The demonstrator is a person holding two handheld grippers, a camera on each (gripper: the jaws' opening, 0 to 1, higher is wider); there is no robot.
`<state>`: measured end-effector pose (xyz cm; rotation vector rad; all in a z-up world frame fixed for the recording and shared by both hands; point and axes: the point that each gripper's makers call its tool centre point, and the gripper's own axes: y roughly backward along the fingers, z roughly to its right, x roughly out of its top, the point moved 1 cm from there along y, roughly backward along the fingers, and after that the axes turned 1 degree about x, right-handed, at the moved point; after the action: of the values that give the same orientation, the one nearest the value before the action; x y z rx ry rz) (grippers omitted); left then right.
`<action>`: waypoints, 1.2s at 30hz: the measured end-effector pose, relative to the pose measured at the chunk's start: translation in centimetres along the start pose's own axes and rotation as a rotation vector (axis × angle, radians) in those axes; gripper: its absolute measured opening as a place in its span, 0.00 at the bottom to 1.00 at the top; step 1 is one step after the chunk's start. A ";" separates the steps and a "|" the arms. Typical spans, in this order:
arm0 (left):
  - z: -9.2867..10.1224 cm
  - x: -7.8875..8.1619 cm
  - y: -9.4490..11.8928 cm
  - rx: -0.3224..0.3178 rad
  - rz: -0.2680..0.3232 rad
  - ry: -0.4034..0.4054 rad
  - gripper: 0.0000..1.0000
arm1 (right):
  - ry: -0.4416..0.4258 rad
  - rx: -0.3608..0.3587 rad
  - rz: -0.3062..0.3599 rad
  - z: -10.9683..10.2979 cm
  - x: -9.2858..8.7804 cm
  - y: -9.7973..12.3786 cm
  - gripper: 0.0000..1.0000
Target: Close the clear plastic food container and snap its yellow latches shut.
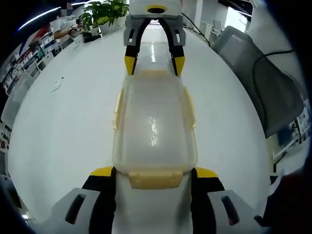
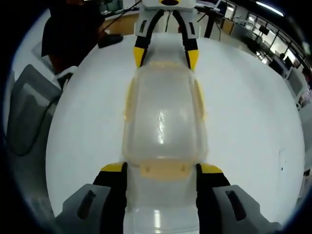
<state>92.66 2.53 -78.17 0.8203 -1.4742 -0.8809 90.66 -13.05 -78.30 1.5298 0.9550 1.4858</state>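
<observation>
A: Left gripper view first?
B: Clear container [image 1: 155, 127] lies lengthwise on the white table [image 1: 63, 131], lid on. Left gripper [image 1: 155, 174] has its yellow-tipped jaws spread, one each side of the near end by the yellow latch [image 1: 155, 179]; can't tell if they press the walls, so they read as released, not clenched. Right gripper [image 1: 154, 66] faces it from the far end, jaws also apart, tips at the far corners.
A: Stuff around?
B: Potted plant [image 1: 103, 13] at the far table edge w/ clutter beside it, a small white scrap [image 1: 57, 85] on the table at left, grey chair [image 1: 261, 83] at right. Nothing between grippers & container.
A: Right gripper view?
B: Same box [image 2: 163, 119], mirrored. Right gripper [image 2: 163, 169] jaws wide, straddling the near end; near latch [image 2: 163, 169] sits between them. Left gripper [image 2: 166, 54] at the far end, tips at the corners. Grey chair [image 2: 30, 114] at left, person in dark top [image 2: 73, 29] behind it, desks in the bkgd at right.
</observation>
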 end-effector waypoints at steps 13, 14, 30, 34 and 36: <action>0.0 0.4 0.0 -0.009 -0.090 -0.022 0.55 | 0.005 0.002 -0.072 0.2 -0.2 0.1 0.48; -0.1 0.3 0.1 -0.010 -0.096 -0.024 0.55 | 0.005 0.002 -0.076 0.2 -0.3 0.1 0.48; 0.0 0.3 0.4 -0.015 -0.162 -0.043 0.47 | 0.018 0.004 -0.114 -0.2 -0.2 0.4 0.39; 0.3 0.4 0.4 -0.012 -0.172 -0.040 0.47 | 0.018 0.005 -0.123 0.0 -0.2 0.3 0.38; 0.4 0.4 0.5 -0.012 -0.176 -0.037 0.46 | 0.017 0.006 -0.124 -0.1 -0.2 0.3 0.38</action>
<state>92.25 2.38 -77.57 0.9396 -1.4436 -1.0397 90.56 -13.33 -78.10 1.4370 1.0460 1.4110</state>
